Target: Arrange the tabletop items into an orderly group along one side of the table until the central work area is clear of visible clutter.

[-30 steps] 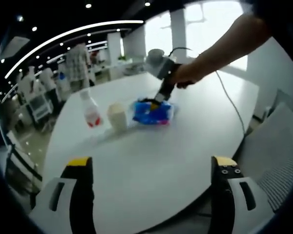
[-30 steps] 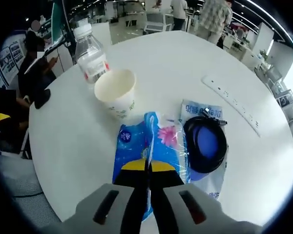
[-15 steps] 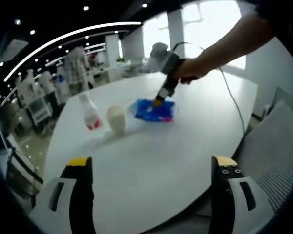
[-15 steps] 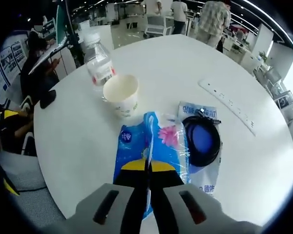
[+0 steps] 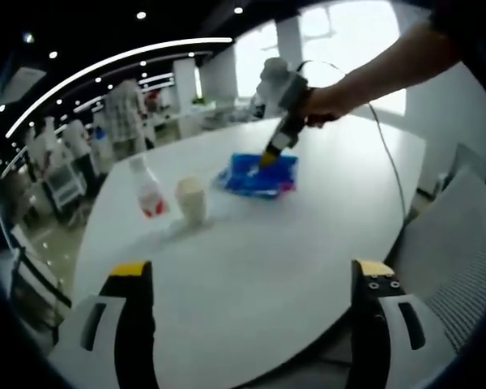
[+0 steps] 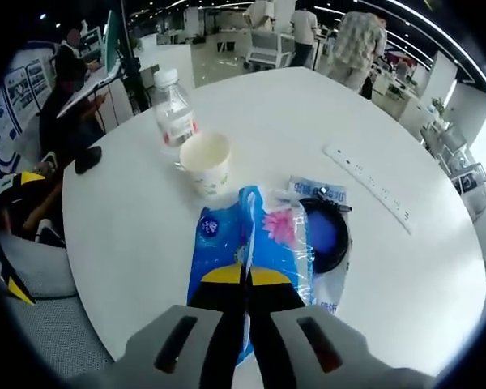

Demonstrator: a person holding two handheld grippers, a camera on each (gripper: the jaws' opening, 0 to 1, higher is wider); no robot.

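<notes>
The right hand-held gripper [image 6: 245,279] pinches a crinkled blue plastic packet [image 6: 247,251] printed with a pink flower.

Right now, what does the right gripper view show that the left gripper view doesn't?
Right gripper view: a black coiled cable in a clear bag, a white power strip, and the right gripper shut on the blue plastic tissue pack. Left gripper view: the left gripper, open and empty. Both: the pack, white paper cup, clear water bottle, round white table.
</notes>
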